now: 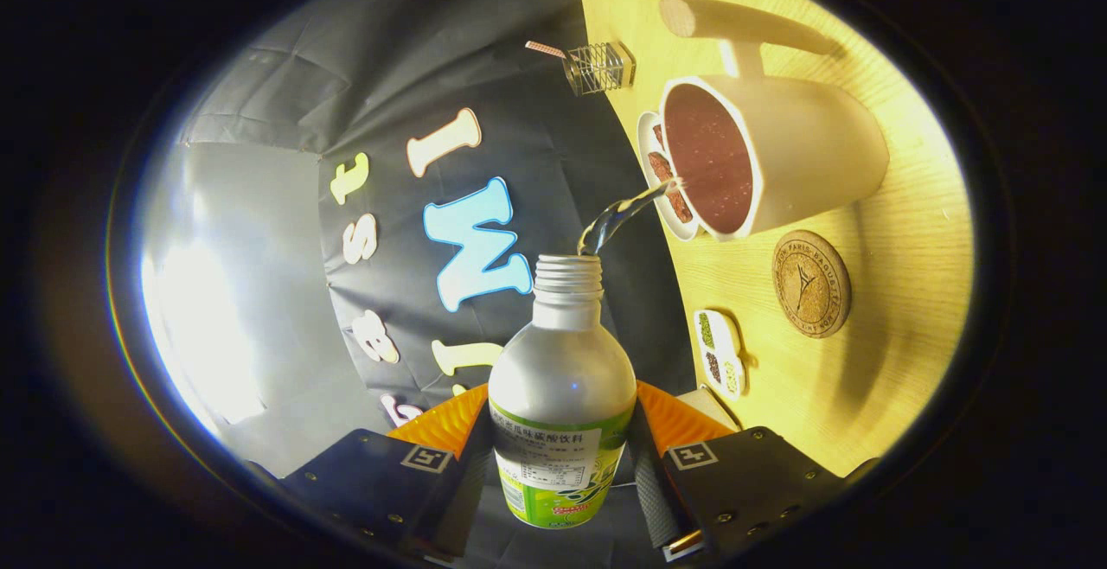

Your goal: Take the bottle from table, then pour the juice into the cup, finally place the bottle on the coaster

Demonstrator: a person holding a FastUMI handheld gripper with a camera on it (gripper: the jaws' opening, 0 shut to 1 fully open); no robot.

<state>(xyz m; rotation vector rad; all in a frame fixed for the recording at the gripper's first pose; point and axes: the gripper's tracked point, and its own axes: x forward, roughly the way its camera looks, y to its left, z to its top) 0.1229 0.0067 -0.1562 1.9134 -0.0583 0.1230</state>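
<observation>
Gripper view: the fingers [560,457] clamp both sides of a smooth metal bottle [562,396] with a threaded, uncapped neck. A clear stream [624,214] arcs from it into the white ceramic cup [804,154] on the pale wooden worktop [899,292]. A round cork coaster [811,284] lies just beside the cup, unobstructed.

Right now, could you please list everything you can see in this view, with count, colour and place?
bottle: one, silver with a green label, cap off, held between the fingers and tipped toward the cup.
stream of liquid: one, clear, running from the bottle's mouth into the cup.
cup: one, white, handled, on the table beyond the bottle.
coaster: one, round cork brown, beside the cup.
small dishes: two, white, one by the coaster, one behind the cup.
wire holder: one, metal, at the table's far edge.
table: one, light wood.
gripper: one, both fingers pressing the bottle.
</observation>
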